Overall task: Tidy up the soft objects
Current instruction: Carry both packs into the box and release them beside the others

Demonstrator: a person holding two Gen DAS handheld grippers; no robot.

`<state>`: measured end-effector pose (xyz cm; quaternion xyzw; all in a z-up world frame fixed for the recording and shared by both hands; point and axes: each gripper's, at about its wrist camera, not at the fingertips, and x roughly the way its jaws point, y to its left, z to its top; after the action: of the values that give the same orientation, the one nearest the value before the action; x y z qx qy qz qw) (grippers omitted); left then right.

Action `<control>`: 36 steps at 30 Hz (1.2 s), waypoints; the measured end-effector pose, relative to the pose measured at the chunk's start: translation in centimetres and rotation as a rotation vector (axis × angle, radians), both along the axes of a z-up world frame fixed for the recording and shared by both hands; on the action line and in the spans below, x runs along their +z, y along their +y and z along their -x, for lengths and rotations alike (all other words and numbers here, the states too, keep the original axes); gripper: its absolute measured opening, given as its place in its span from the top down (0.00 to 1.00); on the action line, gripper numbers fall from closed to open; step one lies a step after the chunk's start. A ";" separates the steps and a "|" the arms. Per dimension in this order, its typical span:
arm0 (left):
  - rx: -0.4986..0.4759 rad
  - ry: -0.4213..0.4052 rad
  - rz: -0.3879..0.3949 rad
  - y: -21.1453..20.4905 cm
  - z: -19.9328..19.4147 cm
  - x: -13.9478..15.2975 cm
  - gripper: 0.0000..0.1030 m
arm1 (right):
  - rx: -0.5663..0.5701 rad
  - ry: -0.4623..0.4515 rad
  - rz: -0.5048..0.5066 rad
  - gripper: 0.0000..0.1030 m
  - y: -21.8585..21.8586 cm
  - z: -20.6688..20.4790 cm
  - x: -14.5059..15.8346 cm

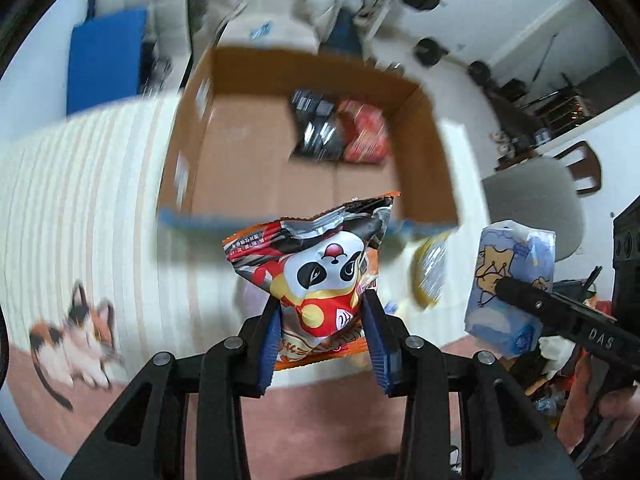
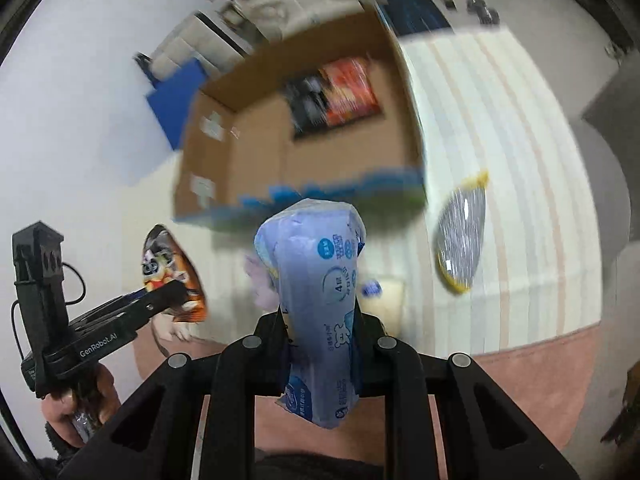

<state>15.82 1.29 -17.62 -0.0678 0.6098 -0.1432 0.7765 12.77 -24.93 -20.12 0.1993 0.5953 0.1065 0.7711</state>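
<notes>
Box (image 1: 248, 76): open cardboard, stood on the striped tabletop (image 1: 80, 184); already held 2 packs at its far end, a dark pack (image 1: 316, 128) and a red pack (image 1: 366, 132) side by side. Rest of the box floor was bare.
Tissue pack (image 2: 316, 280): pale blue, soft, hung clear of the tabletop just short of the box's near wall. Not yet in.
Snack bag (image 1: 320, 280): panda print, crinkly, also off the tabletop, near the box's front edge. Not yet in.
Silver bag (image 2: 462, 236): yellow-edged, lay on the tabletop right of the box, untouched; still to do.
Small bits (image 2: 374, 289): a pale item w/ a blue spot near the tissue pack, too blurred to name; prob. also left.
Left gripper (image 1: 322, 336): clamped on the snack bag's lower part, blue pads pressed into both sides.
Right gripper (image 2: 318, 356): clamped on the tissue pack's lower half, pack squeezed narrow there.
Progress: approx. a third done by my guess: 2 in, 2 in hand, at least 1 waiting.
</notes>
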 end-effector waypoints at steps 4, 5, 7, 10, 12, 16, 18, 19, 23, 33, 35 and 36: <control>-0.023 -0.067 -0.056 -2.1 -5.8 1.7 0.65 | -0.004 -0.057 0.097 0.77 0.7 -3.5 4.0; -0.026 -0.071 -0.072 -2.3 -7.3 1.7 0.65 | -0.003 -0.058 0.133 0.77 1.0 -4.8 4.4; -0.034 -0.059 -0.105 -2.8 -10.2 0.9 0.65 | 0.003 -0.049 0.211 0.78 1.9 -7.6 4.3; -0.022 -0.004 -0.143 -2.8 -14.5 -2.0 0.65 | 0.013 0.010 0.301 0.77 3.3 -10.9 1.8; -0.015 0.034 -0.164 -2.6 -16.9 -4.0 0.65 | 0.014 0.072 0.368 0.77 4.3 -12.9 -1.0; -0.024 0.115 -0.205 -2.6 -21.3 -8.0 0.65 | 0.000 0.153 0.482 0.78 6.0 -16.0 -5.9; -0.043 0.169 -0.214 -2.8 -23.2 -10.0 0.65 | -0.002 0.176 0.530 0.78 6.7 -17.0 -7.6; -0.038 0.184 -0.216 -2.8 -23.8 -10.6 0.65 | -0.001 0.192 0.551 0.78 7.1 -17.6 -8.5; -0.039 0.205 -0.243 -2.9 -26.2 -12.7 0.65 | -0.008 0.257 0.585 0.78 7.9 -18.9 -11.4; -0.066 0.234 -0.270 -4.0 -28.6 -15.8 0.65 | -0.058 0.357 0.574 0.77 7.9 -19.8 -15.9; -0.068 0.239 -0.268 -4.2 -28.9 -16.0 0.64 | -0.070 0.367 0.576 0.77 7.6 -19.7 -16.3; -0.072 0.246 -0.264 -4.3 -29.1 -16.2 0.63 | -0.075 0.374 0.572 0.76 7.4 -19.6 -16.5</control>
<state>44.96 -3.00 -33.77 0.0395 0.7155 -0.0802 0.6928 32.41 -17.53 -36.67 0.0129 0.7243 -0.1314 0.6767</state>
